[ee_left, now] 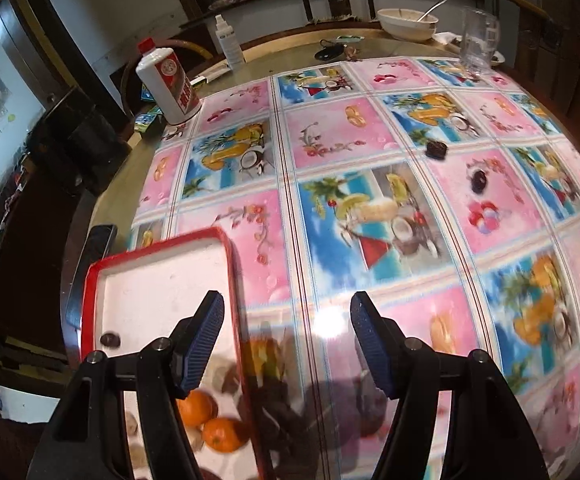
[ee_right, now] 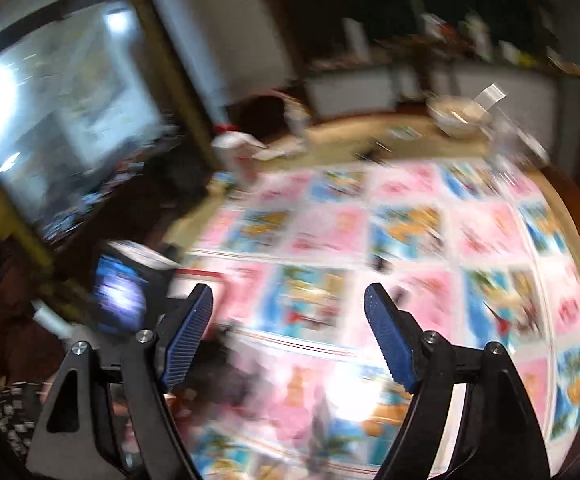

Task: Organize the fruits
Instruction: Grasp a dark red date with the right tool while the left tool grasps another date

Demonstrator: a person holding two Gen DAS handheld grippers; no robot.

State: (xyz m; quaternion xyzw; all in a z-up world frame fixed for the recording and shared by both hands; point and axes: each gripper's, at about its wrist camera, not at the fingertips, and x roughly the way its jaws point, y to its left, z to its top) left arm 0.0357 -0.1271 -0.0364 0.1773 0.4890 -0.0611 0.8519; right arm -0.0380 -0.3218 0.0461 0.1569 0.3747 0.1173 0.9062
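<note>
A white tray with a red rim [ee_left: 232, 264] lies at the lower left of the left wrist view. Two oranges [ee_left: 198, 406] and several small brown fruits [ee_left: 111, 339] rest in it. My left gripper [ee_left: 287, 316] is open and holds nothing, its left finger above the tray and its right finger above the tablecloth beside the tray's right rim. Two small dark round things [ee_left: 479, 181] lie on the cloth farther right. The right wrist view is motion-blurred. There my right gripper [ee_right: 288, 304] is open and holds nothing, above the cloth, with the tray's red rim [ee_right: 204, 276] at its left.
A fruit-print tablecloth [ee_left: 330, 136] covers the round table. At the far edge stand a white bottle with a red cap [ee_left: 168, 80], a spray bottle [ee_left: 228, 42], a bowl with a spoon [ee_left: 408, 24] and a glass [ee_left: 480, 42]. A dark phone [ee_left: 98, 246] lies left of the tray.
</note>
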